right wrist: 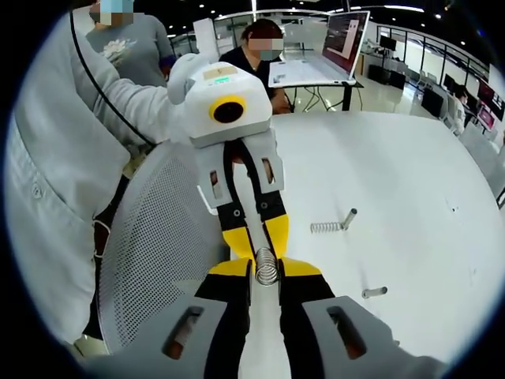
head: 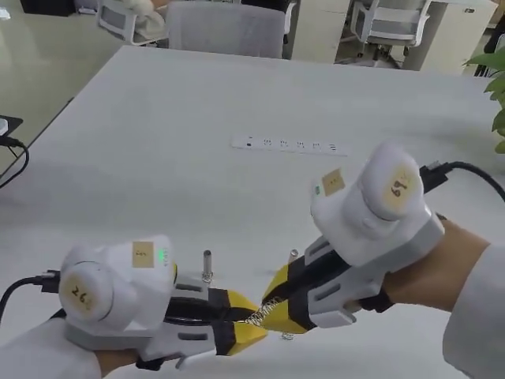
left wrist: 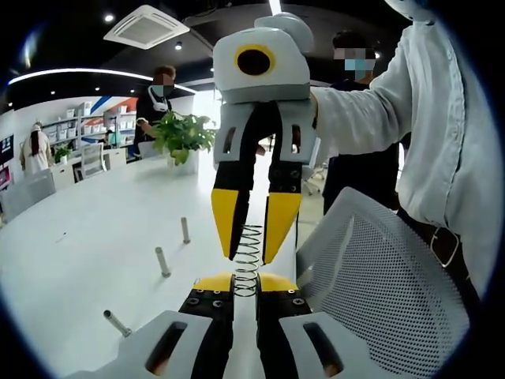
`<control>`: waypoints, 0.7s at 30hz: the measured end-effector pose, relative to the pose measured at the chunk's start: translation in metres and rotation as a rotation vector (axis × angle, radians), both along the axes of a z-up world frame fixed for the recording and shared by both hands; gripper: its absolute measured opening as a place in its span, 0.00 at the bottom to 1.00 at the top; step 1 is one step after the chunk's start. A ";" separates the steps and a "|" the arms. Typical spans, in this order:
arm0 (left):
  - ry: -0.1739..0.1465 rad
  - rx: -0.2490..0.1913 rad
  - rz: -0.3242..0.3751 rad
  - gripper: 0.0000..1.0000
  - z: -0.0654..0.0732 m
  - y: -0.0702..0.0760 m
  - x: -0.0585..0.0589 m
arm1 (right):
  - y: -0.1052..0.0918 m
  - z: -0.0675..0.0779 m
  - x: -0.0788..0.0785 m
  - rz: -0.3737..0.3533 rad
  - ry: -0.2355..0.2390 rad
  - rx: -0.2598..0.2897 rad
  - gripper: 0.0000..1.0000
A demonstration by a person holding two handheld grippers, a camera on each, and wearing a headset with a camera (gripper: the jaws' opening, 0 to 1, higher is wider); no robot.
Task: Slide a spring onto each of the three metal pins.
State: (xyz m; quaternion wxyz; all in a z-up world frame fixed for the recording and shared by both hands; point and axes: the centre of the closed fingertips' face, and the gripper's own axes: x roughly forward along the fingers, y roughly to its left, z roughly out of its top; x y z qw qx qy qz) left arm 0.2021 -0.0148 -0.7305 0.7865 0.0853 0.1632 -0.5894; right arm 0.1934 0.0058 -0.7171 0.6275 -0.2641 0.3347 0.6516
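Both on the same spring point(head: 263, 313), over the bench point(head: 197, 158)

So the left tongs point(left wrist: 246, 283) are nearly shut and pinch one end of it. The right tongs point(right wrist: 266, 270) are closed down on the other end, so it spans btwn the two sets of yellow tips. In the left gripper view, three metal pins point(left wrist: 162, 261) stand upright on the white top off to the side, and all look bare afaict. The right gripper view has a 2nd spring point(right wrist: 323, 227) right up against one pin. Can't tell if it's on it or just lying beside.
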 end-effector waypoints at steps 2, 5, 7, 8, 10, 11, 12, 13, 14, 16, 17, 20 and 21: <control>-0.001 0.002 0.000 0.02 -0.001 0.000 0.000 | -0.001 0.000 0.001 0.004 -0.006 0.000 0.09; 0.000 -0.001 0.002 0.02 0.000 0.000 0.000 | -0.001 0.000 0.001 0.001 -0.001 -0.003 0.08; 0.005 -0.004 0.005 0.02 0.000 0.000 -0.001 | -0.001 0.000 0.001 -0.001 0.003 -0.007 0.08; 0.007 -0.006 0.009 0.03 0.000 0.000 0.000 | -0.001 0.000 0.001 -0.003 0.003 -0.009 0.08; 0.012 -0.013 0.018 0.03 0.001 0.000 0.001 | -0.001 0.001 0.001 -0.006 0.004 -0.011 0.08; 0.013 -0.015 0.025 0.04 0.001 0.001 0.002 | -0.001 0.001 0.002 -0.007 0.003 -0.010 0.08; 0.010 -0.014 0.030 0.04 0.001 0.001 0.003 | -0.001 0.001 0.003 -0.009 0.000 -0.010 0.08; 0.009 -0.015 0.037 0.06 0.002 0.002 0.005 | -0.002 0.002 0.004 -0.013 -0.001 -0.012 0.08; 0.010 -0.015 0.049 0.09 0.002 0.003 0.007 | -0.002 0.002 0.004 -0.014 -0.001 -0.015 0.08; 0.001 -0.012 0.069 0.14 0.003 0.007 0.011 | -0.006 0.002 0.009 -0.024 -0.008 -0.017 0.08; -0.004 -0.002 0.074 0.13 0.003 0.009 0.013 | -0.008 0.002 0.011 -0.030 -0.009 -0.018 0.08; -0.008 0.005 0.111 0.16 0.003 0.018 0.019 | -0.017 0.001 0.019 -0.055 -0.016 -0.030 0.08; -0.008 0.006 0.118 0.18 0.003 0.020 0.020 | -0.021 0.000 0.022 -0.066 -0.017 -0.035 0.08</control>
